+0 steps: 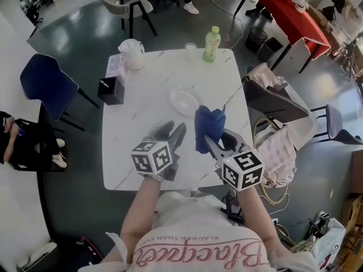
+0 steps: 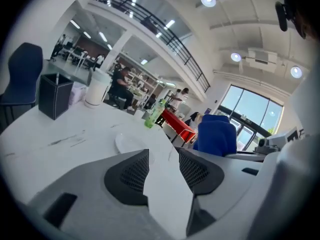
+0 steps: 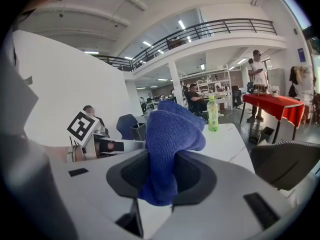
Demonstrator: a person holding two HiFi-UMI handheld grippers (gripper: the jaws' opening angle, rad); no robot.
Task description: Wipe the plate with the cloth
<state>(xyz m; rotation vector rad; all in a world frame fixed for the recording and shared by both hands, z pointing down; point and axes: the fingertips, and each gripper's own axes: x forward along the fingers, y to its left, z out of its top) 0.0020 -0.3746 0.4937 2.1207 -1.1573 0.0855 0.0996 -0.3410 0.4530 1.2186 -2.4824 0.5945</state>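
Right gripper [image 3: 161, 181] fingers [image 3: 131, 176] clamped on blue cloth [image 3: 170, 134]; left gripper [image 2: 164, 166] fingers apart, empty, plate [image 2: 128, 143] just ahead.

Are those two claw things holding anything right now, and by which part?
The right gripper pinches the blue cloth near its bunched lower end; most of it stands above the jaws. The left gripper holds nothing, jaws apart.

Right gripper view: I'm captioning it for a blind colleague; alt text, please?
The right gripper is clamped on a bunched blue cloth that stands up between its jaws. Beyond lies a white table with a green bottle, in an open office.
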